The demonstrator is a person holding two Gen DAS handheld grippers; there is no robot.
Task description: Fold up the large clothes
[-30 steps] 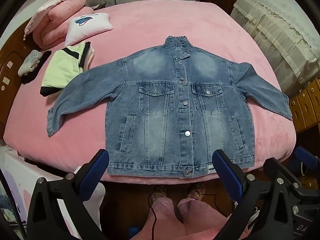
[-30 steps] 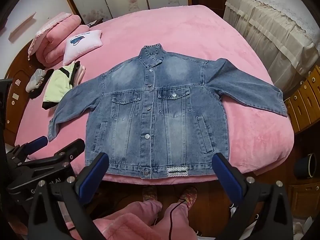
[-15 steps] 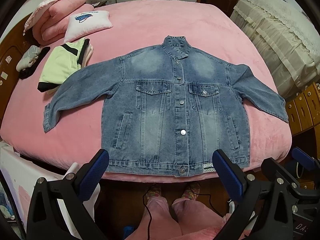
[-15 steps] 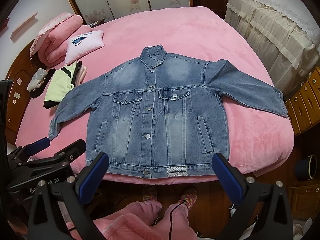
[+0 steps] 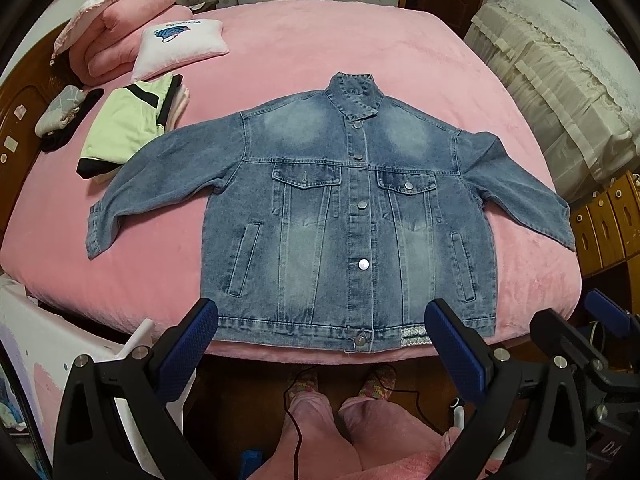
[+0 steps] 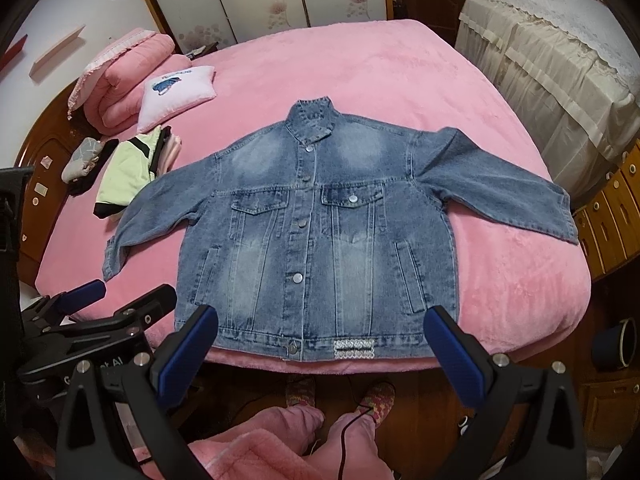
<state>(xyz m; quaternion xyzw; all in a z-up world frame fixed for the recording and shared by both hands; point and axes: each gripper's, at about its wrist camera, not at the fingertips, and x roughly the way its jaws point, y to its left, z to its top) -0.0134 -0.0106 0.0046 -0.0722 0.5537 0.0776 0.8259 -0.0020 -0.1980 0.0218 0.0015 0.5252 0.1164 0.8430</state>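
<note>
On pink bed [image 5: 280,52]: one denim jacket [image 5: 344,216], flat, buttoned.

A faded blue denim jacket [image 5: 352,216] lies flat and face up on the pink bed [image 5: 320,44] — buttoned, collar toward the far edge, hem along the near edge, both sleeves spread outward and angled down.

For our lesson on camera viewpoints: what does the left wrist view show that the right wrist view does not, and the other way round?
Only the left wrist view: the right tongs at its right edge, and white furniture at lower left. Only the right wrist view: the left tongs at its left edge, and a dark round container on the floor at right. Both share the denim jacket spread flat and buttoned on the pink bed, the folded green garment and the white pillow.
</note>
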